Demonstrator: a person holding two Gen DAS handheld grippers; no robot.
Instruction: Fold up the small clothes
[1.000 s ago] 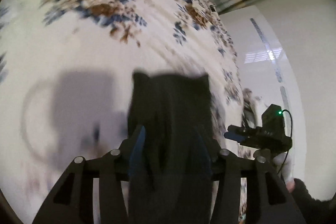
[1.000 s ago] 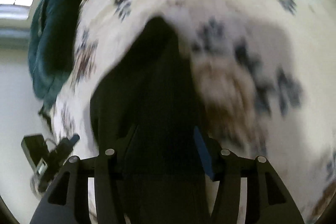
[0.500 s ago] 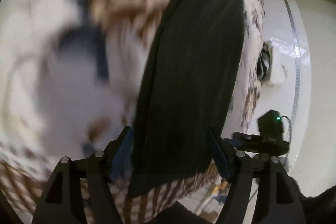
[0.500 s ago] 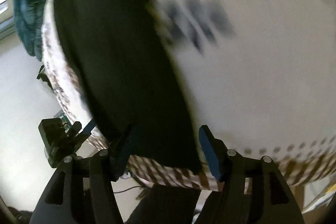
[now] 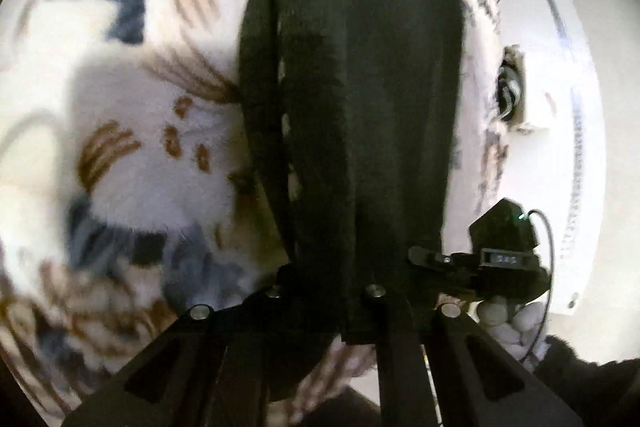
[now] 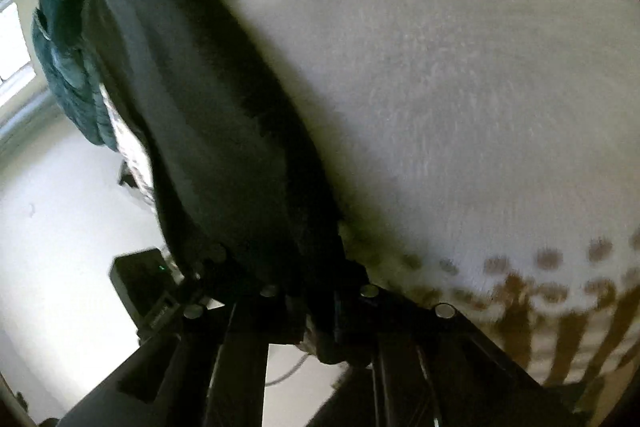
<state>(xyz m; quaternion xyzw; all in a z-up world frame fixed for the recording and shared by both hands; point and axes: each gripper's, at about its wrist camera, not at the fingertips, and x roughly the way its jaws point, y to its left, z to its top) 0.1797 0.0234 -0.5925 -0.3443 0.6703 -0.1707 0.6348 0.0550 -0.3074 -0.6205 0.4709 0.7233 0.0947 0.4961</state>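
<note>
Nearest in each wrist view, the two grippers have nipped the near edge of the black garment [image 5: 352, 99]. The left gripper [image 5: 324, 291] has its jaws drawn together on the dark cloth. The right gripper [image 6: 320, 291] has jaws that are closing at this moment, with the cloth already between them (the fingertips themselves are buried in black). Both hold the same end of the piece, most likely so that this edge can be carried over the rest in one even fold.

The garment lies as a long dark strip along the edge of the bed, soft and matte, with a seam line running down its length in the left view. Under it is the bedspread [image 6: 460, 87], fleecy and pale with blue and brown flowers. Farther off, a teal quilted bundle [image 6: 64, 67] sits at the bed's far end.
</note>
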